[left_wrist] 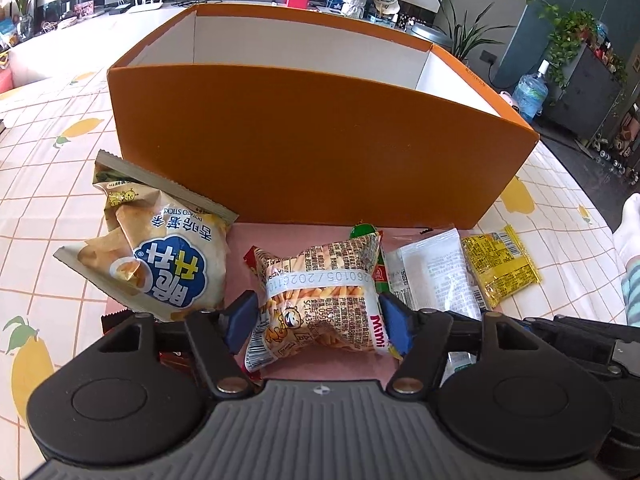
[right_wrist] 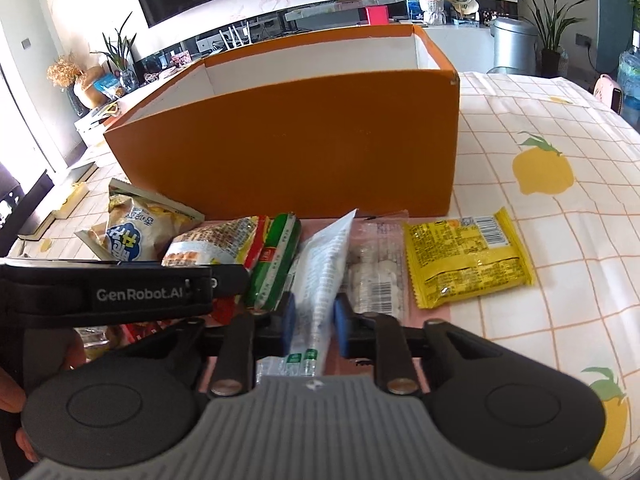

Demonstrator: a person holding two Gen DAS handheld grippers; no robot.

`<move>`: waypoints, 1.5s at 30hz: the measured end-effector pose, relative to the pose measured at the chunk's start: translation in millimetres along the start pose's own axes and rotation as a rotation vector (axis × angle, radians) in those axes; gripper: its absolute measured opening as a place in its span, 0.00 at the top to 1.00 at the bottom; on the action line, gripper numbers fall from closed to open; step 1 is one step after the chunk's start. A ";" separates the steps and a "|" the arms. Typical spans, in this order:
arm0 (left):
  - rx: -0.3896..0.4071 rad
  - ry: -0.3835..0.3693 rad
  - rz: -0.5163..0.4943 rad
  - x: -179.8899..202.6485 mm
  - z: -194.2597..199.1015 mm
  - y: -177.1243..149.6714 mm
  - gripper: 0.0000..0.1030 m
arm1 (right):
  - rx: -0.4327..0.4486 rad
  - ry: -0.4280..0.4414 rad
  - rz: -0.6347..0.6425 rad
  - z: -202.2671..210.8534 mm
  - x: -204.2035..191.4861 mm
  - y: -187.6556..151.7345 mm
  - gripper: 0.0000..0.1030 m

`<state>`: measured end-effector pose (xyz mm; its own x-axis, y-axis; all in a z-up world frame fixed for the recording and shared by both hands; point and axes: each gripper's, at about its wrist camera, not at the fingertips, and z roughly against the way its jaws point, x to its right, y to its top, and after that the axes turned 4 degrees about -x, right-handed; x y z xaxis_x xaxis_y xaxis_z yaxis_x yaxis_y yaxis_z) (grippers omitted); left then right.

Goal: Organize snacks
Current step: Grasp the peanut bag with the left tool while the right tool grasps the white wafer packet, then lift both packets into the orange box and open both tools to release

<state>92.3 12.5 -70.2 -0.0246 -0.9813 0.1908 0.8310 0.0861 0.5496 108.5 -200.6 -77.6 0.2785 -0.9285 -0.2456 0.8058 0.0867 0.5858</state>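
Note:
An open orange box point(left_wrist: 304, 144) with a white inside stands behind a row of snacks on a pink mat point(left_wrist: 320, 364); it also shows in the right wrist view point(right_wrist: 312, 148). My left gripper point(left_wrist: 318, 322) is shut on a Mimi snack-stick packet point(left_wrist: 320, 300), pinched at its middle. My right gripper point(right_wrist: 314, 328) is shut on a white packet point(right_wrist: 322, 276), held edge-up. A potato-sticks bag point(left_wrist: 160, 256) lies to the left. A green packet point(right_wrist: 276, 256), a clear candy packet point(right_wrist: 376, 264) and a yellow packet point(right_wrist: 466, 256) lie around the right gripper.
The table wears a checked cloth point(right_wrist: 560, 208) with lemon prints. The left gripper's body point(right_wrist: 120, 288) lies close to the left of the right gripper. A book point(right_wrist: 52, 208) lies at the far left. Shelves, plants and a water bottle point(left_wrist: 530, 92) stand beyond the table.

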 end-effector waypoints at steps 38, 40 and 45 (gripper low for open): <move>0.219 0.017 -0.067 35.0 99.9 40.9 0.43 | 0.247 -0.058 0.218 113.9 -32.2 56.7 0.95; 0.227 0.022 -0.070 35.4 99.2 46.9 0.43 | 0.260 -0.064 0.238 116.0 -33.9 67.2 0.95; 0.247 0.033 -0.084 34.1 96.6 61.0 0.43 | 0.285 -0.079 0.283 114.9 -38.2 92.2 0.95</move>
<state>88.5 0.9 48.4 -0.0662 -0.9915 0.1115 0.6657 0.0394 0.7452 112.1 -198.5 74.6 0.4181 -0.9083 0.0099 0.5227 0.2495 0.8152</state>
